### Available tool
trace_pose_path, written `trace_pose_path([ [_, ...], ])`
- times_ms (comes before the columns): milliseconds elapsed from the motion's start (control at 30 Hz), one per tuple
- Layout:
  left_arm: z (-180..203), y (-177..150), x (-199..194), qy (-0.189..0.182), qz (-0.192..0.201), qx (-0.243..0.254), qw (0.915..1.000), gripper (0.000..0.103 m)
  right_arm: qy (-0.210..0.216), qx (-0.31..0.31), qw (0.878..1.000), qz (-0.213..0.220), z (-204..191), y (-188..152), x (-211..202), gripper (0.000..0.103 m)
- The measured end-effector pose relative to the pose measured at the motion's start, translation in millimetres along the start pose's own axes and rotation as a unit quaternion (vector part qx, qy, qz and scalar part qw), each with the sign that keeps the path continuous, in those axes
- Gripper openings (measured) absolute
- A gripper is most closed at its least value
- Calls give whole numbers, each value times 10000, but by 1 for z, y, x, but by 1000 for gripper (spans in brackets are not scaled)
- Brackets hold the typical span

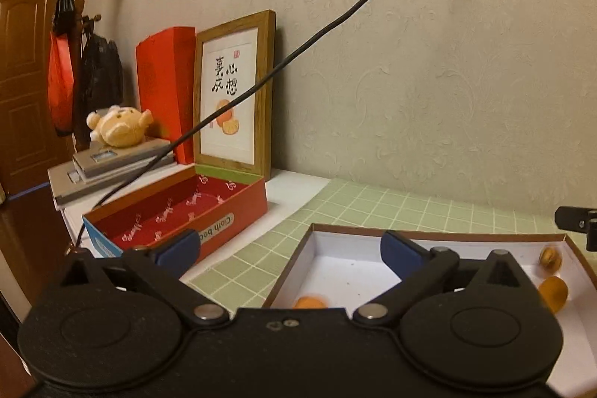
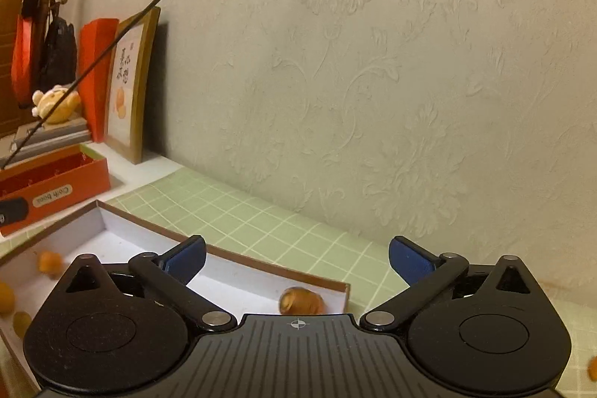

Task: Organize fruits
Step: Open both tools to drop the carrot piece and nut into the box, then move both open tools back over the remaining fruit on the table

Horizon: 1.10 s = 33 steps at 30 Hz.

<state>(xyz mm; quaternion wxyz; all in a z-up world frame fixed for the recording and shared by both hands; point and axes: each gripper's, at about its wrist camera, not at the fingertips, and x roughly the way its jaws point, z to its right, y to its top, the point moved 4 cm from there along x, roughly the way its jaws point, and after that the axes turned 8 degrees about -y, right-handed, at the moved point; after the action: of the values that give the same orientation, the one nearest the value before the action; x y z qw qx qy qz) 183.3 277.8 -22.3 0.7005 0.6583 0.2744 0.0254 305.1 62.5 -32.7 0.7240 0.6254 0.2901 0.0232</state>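
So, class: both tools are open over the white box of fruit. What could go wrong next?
1. The black cable slants across the view and could snag a tool.
2. One orange fruit lies outside the white box, easily missed.
3. Round fruits may roll when nudged.

We see a pale green mat (image 1: pixel 358 207) with a lighter grid of lines, and grey-beige wallpaper (image 1: pixel 429 69) embossed with floral scrolls. White-lined tray (image 1: pixel 328 248), brown rim; orange fruits (image 1: pixel 554 291) inside, blurred. Red box (image 1: pixel 238 211) has a darker red lining with small pale motifs, a blue end and a white label. Wooden frame (image 1: pixel 266 92) holds black calligraphy over painted oranges. Both grippers black with blue pads (image 2: pixel 186 258). Black cable (image 1: pixel 335 21). Yellow-cream plush (image 1: pixel 119 125).
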Motion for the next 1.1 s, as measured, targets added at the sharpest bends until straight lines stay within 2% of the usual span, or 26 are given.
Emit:
trace_pose_path([
  [467,8,2,-15,-220,-57,6,9997,97,90,-49,9999,-7,-6,2,-18,103],
  [800,49,9,-66,-606,103,351,9975,97,86,-130,9998,113,4,0,-74,103],
  [1100,95,5,-99,-1091,182,450,9928,97,-325,92,9994,95,43,-10,-129,103],
])
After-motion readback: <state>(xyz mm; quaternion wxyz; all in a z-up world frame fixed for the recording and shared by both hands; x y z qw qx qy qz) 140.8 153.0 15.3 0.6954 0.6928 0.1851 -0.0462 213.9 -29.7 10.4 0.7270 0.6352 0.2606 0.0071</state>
